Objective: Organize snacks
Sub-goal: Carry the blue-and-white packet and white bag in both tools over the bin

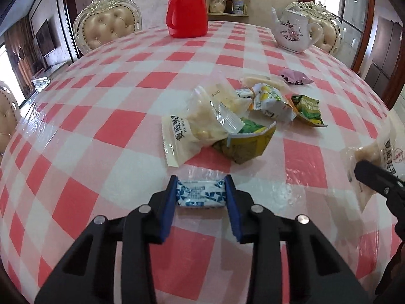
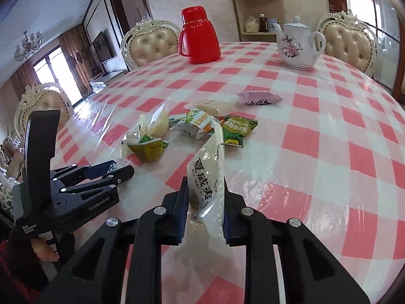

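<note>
Left tool [image 1: 201,193]: blue pads clamped on a small blue-and-white candy [image 1: 201,193], one pad at each end; the candy sits low over the counter [image 1: 76,152], contact with the cloth not clear.
Left tool, other view: seen from the side at far left [image 2: 119,171], a hand [image 2: 43,250] under its grip; only a sliver of wrapper shows at the tips.
Right tool [image 2: 206,210]: closed on a long white snack bag [image 2: 208,177], gripped near its lower end; the bag stands tilted, its top leaning toward the pile.
Right tool, other view: only a black finger tip at the right edge [image 1: 379,179], with the white bag [image 1: 387,152] partly cut off by the frame.
Snack pile [image 1: 243,116]: mid-counter, beyond both tools; a clear bag of pale pieces [image 1: 202,121] lies over a yellow-green packet [image 1: 243,144], with white-and-yellow and green packets beside them, touching.
Purple packet [image 2: 259,98]: apart from the pile, on the far side.
Red flask [image 2: 198,35]: far edge of the counter, upright.
White teapot [image 2: 297,45]: far edge, right of the flask, well apart from it.
Chairs: one cream padded chair [image 1: 108,22] behind the flask; the right-wrist view shows a further chair at the left [image 2: 40,103].
</note>
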A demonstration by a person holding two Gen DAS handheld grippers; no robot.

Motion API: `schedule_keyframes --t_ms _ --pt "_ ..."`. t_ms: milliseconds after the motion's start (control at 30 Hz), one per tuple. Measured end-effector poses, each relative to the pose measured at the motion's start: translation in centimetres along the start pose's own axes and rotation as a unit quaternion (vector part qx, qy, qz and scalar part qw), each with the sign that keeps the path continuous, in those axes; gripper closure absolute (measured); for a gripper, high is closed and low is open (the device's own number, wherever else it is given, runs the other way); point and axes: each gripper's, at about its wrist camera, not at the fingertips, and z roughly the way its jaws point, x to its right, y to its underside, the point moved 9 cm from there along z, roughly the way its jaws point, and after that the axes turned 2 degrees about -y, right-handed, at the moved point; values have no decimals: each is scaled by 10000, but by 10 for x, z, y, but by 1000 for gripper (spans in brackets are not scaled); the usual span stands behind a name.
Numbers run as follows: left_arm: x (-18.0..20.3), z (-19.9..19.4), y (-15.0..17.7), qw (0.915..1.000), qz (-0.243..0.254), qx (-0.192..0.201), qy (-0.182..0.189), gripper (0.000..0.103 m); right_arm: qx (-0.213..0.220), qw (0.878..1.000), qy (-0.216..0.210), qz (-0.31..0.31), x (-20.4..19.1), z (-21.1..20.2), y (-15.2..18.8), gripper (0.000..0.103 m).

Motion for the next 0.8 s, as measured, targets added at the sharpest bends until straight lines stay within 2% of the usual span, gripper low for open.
schedule_keyframes --t_ms 233,467,800 --pt "5 -17 -12 9992 -6 329 246 67 12 9999 -98 79 -1 2 0 80" --pt "4 -26 -17 9985 -70 506 178 66 29 9995 -218 211 -2 3 0 80" --pt "0 -42 8 9968 -456 523 388 66 52 9979 -496 412 -16 0 12 80"
